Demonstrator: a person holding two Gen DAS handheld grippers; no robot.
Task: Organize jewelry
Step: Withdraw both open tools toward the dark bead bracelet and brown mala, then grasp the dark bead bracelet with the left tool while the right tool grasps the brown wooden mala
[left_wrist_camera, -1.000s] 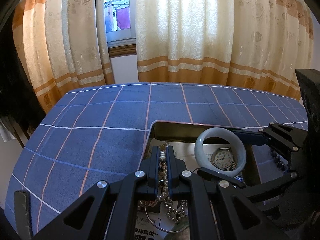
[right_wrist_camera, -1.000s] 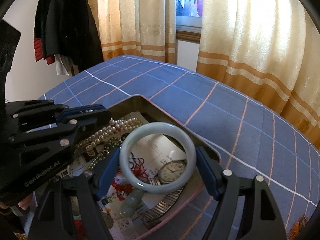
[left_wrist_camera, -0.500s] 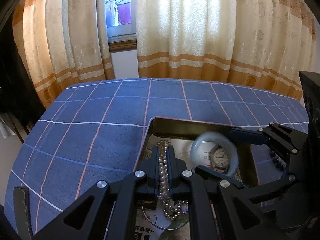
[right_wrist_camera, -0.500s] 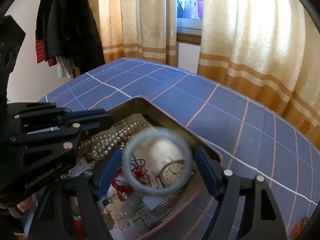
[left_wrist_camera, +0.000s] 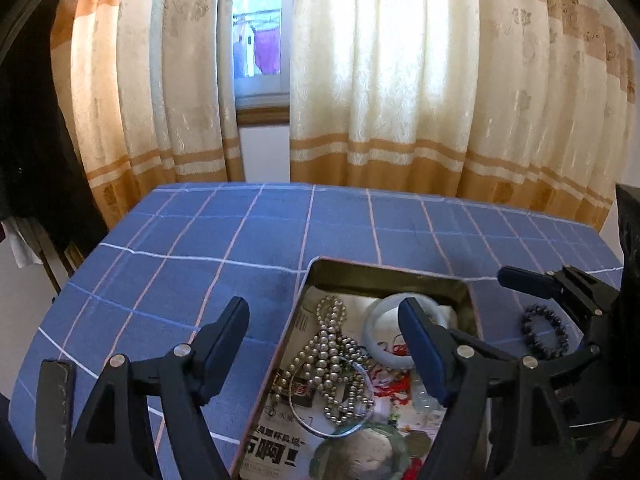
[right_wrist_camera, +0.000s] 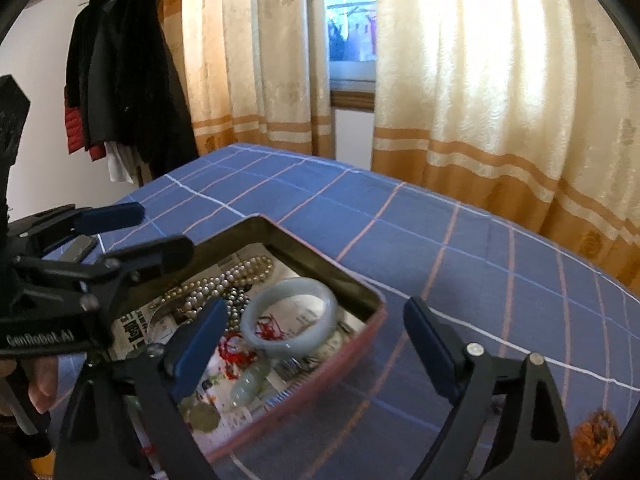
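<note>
A red-rimmed metal tin (left_wrist_camera: 310, 284) (right_wrist_camera: 362, 322) lies on the blue checked cloth. In it lie a pearl necklace (left_wrist_camera: 334, 354) (right_wrist_camera: 224, 280), a pale jade bangle (left_wrist_camera: 380, 324) (right_wrist_camera: 290, 316), a thin silver bangle (left_wrist_camera: 320, 420), red cord and a jade pendant (right_wrist_camera: 250, 384). My left gripper (left_wrist_camera: 324, 322) is open and empty above the tin's left side. My right gripper (right_wrist_camera: 316, 316) is open and empty above the tin's right rim. The right gripper also shows in the left wrist view (left_wrist_camera: 560, 280).
A dark bead bracelet (left_wrist_camera: 544, 332) lies on the cloth right of the tin. An orange bead item (right_wrist_camera: 592, 436) lies at the cloth's near right. Curtains and a window stand behind the table; dark coats (right_wrist_camera: 124, 80) hang at the left.
Both grippers opened. The left let go of the pearl necklace and the right let go of the jade bangle; both now lie in the tin. Both grippers pulled back and up.
</note>
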